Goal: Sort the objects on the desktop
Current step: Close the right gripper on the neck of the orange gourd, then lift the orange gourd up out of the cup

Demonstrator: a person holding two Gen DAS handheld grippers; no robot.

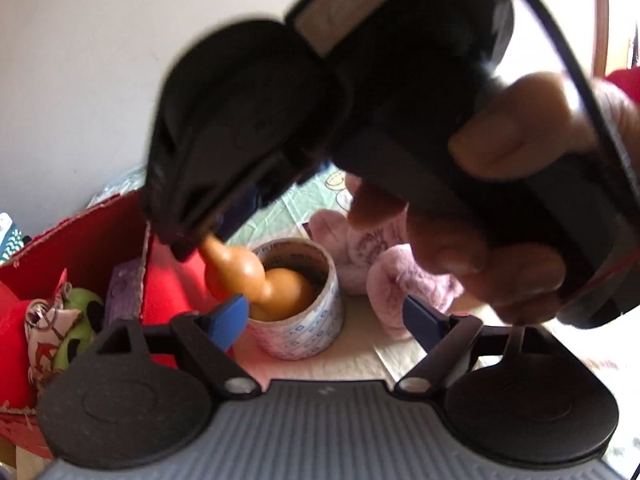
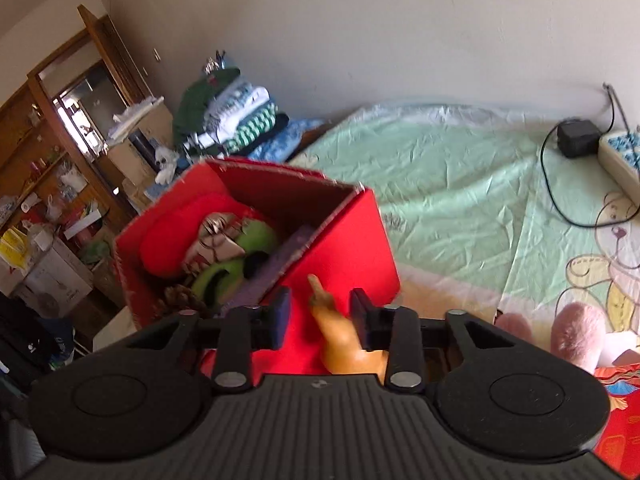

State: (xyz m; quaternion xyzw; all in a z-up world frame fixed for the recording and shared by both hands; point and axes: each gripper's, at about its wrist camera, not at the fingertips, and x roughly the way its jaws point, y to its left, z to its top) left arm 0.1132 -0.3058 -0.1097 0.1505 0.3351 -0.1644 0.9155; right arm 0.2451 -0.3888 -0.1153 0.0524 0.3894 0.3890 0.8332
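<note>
An orange-brown gourd rests with its bottom inside a roll of tape. In the left wrist view my right gripper comes down from above with its tips at the gourd's neck. In the right wrist view the gourd lies between my right gripper's parted fingers, touching the right pad. My left gripper is open on either side of the tape roll. A red cardboard box holding a red cushion, a green plush and other items stands to the left.
A pink plush toy lies right of the tape roll on a light-green sheet. A black adapter with cable sits at the far right. Folded clothes and wooden shelves stand beyond the box.
</note>
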